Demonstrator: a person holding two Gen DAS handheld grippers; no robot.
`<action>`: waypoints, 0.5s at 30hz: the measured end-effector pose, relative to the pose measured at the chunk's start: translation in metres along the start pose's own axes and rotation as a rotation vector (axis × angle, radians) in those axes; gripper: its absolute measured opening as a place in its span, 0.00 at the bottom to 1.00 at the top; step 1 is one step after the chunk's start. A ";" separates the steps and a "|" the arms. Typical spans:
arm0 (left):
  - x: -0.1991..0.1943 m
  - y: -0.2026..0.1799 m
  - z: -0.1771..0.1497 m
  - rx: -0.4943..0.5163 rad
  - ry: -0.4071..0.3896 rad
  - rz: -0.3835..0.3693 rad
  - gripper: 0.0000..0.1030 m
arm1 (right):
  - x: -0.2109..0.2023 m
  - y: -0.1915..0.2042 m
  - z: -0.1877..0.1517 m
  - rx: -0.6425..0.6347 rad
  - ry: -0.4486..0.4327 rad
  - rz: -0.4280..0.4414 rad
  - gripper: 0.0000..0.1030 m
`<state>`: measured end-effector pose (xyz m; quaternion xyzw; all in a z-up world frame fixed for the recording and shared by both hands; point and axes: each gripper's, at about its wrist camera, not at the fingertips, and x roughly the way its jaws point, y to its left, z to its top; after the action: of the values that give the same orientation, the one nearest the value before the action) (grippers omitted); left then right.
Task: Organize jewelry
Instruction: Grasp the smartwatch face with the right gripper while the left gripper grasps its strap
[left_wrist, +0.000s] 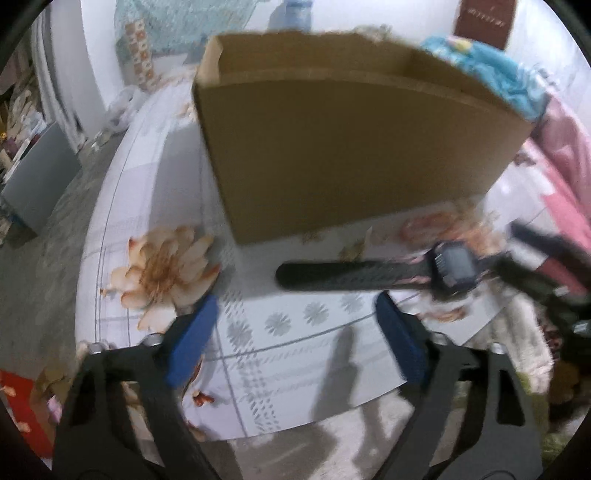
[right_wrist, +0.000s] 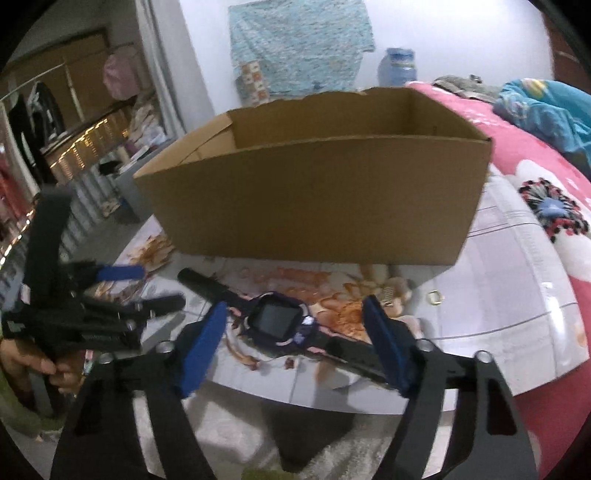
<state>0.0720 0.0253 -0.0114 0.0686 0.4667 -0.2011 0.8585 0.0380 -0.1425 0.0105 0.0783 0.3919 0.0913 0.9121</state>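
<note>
The watch (right_wrist: 280, 323) lies flat on the desk (right_wrist: 517, 295), in front of the cardboard box (right_wrist: 314, 199). The right hand-held gripper (right_wrist: 295, 343) straddles the watch, jaws wide, pads not touching. The left hand-held gripper (left_wrist: 295, 332) stands wide and empty beside the strap end.

Plain brown box (right_wrist: 314, 199), black watch (right_wrist: 280, 321), floral white tabletop (right_wrist: 517, 295)

A home bedroom. Right of the box (right_wrist: 314, 192) lies a bed with a pink quilt (right_wrist: 535, 173); left of the box, clothes hang (right_wrist: 37, 110) by stacked shelves (right_wrist: 92, 147).
</note>
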 end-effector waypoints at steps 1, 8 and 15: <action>0.000 0.000 0.002 -0.002 -0.002 -0.016 0.71 | 0.004 0.001 -0.001 -0.003 0.012 0.011 0.58; 0.016 0.014 0.014 -0.061 0.023 -0.089 0.53 | 0.018 0.009 -0.006 -0.025 0.052 0.017 0.45; 0.024 0.021 0.015 -0.098 0.032 -0.143 0.50 | 0.019 0.013 -0.006 -0.059 0.050 -0.004 0.44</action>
<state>0.1039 0.0328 -0.0249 -0.0037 0.4935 -0.2378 0.8366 0.0446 -0.1249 -0.0040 0.0481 0.4120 0.1028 0.9041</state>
